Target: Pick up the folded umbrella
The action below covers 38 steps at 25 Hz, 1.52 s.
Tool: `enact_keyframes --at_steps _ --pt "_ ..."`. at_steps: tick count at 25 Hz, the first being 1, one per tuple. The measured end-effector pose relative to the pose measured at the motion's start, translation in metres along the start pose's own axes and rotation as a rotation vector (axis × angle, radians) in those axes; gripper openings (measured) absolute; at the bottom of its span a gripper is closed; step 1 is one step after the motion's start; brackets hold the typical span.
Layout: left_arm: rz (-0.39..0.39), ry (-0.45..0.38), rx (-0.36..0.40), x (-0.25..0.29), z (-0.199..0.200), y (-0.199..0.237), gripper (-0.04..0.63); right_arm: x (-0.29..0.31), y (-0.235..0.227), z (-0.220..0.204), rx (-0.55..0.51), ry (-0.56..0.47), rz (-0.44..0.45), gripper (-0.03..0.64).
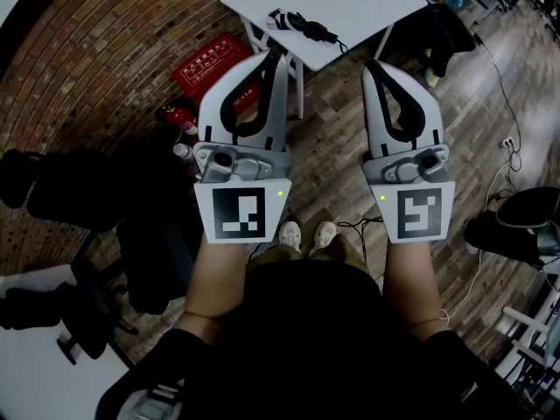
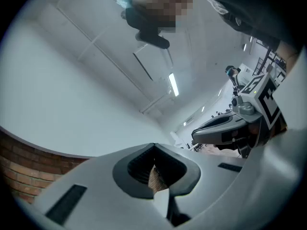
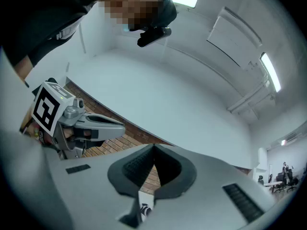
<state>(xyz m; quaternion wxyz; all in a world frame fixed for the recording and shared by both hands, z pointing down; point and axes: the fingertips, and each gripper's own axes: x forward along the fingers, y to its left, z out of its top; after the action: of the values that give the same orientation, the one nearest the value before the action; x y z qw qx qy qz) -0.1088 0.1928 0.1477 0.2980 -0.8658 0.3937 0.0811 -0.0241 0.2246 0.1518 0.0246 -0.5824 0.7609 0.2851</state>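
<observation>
The folded umbrella (image 1: 302, 26) is a black bundle lying on the white table (image 1: 367, 3) at the top of the head view. It shows in neither gripper view. My left gripper (image 1: 278, 53) and right gripper (image 1: 371, 63) are held side by side in front of my body, short of the table and tilted upward. Both are shut, tips together, with nothing between them. In the left gripper view the shut jaws (image 2: 154, 145) face a white wall and ceiling. The right gripper view has its shut jaws (image 3: 153, 146) facing the same.
A red box (image 1: 207, 62) and fire extinguishers (image 1: 179, 116) stand by the curved brick wall (image 1: 96, 51). Black office chairs (image 1: 105, 199) crowd the left, and another chair (image 1: 516, 226) sits at the right. Cables and a power strip (image 1: 508, 143) lie on the wood floor.
</observation>
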Motion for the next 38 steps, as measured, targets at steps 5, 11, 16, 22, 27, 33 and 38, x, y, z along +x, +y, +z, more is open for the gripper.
enact_keyframes --at_steps 5,11,16,22,27,33,38 --pt "0.001 -0.002 0.005 0.004 0.000 -0.001 0.011 0.002 -0.002 -0.001 -0.002 -0.004 0.005 0.028" --pt "0.004 -0.002 0.003 0.007 -0.002 0.001 0.011 0.005 -0.005 -0.003 -0.001 -0.005 0.008 0.028" --pt "0.000 -0.004 0.005 0.009 -0.003 0.000 0.011 0.006 -0.006 -0.007 -0.001 0.004 0.007 0.028" --pt "0.002 0.002 -0.003 0.011 -0.005 0.002 0.011 0.008 -0.006 -0.008 0.013 0.001 0.011 0.028" --pt "0.009 0.009 -0.007 0.009 -0.008 0.009 0.011 0.012 -0.001 -0.007 0.008 -0.002 0.020 0.028" --pt "0.005 0.000 -0.001 0.006 -0.010 0.018 0.011 0.020 0.008 -0.006 -0.003 -0.002 0.023 0.028" --pt "0.000 -0.009 -0.002 0.001 -0.010 0.027 0.011 0.026 0.016 -0.004 -0.008 -0.001 0.017 0.028"
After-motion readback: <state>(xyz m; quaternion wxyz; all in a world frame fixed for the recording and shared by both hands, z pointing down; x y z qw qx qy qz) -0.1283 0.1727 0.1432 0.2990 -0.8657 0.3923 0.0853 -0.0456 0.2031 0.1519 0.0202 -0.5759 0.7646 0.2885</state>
